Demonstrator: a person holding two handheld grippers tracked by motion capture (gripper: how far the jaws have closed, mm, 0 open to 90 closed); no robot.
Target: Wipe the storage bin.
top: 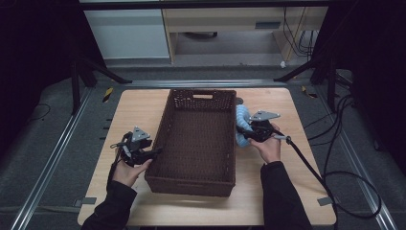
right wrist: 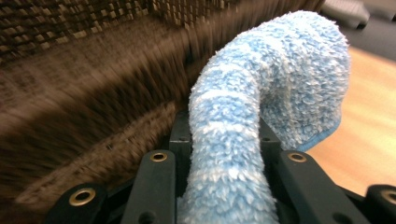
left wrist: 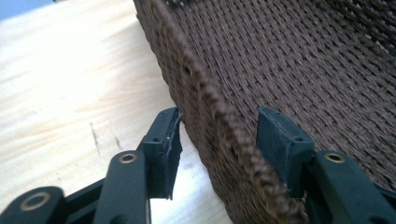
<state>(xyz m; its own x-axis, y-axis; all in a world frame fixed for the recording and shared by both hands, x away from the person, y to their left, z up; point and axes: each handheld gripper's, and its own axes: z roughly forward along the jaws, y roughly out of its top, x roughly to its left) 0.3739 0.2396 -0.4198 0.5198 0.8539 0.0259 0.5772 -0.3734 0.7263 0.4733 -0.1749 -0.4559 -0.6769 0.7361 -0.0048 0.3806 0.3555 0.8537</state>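
Note:
A dark brown woven basket [top: 198,98] stands in the middle of the wooden table [top: 129,108], and its inside looks bare. My left gripper [top: 154,153] is at the basket's left wall near the front. In the left gripper view, my left gripper [left wrist: 219,135] stands open astride the basket's rim [left wrist: 205,88], one jaw outside and one inside, pads apart from the weave. My right gripper [top: 242,132] is just outside the basket's right wall, shut on a fluffy light blue sock [top: 242,119]. The sock [right wrist: 289,70] arches up out of my right gripper [right wrist: 224,135], beside the basket wall [right wrist: 93,93].
A person's hands and dark sleeves come in from the table's front edge. Cables trail off the right side of the table [top: 335,182]. Black stand legs [top: 76,81] and a cabinet stand beyond the far edge. Bare wood lies on both sides of the basket.

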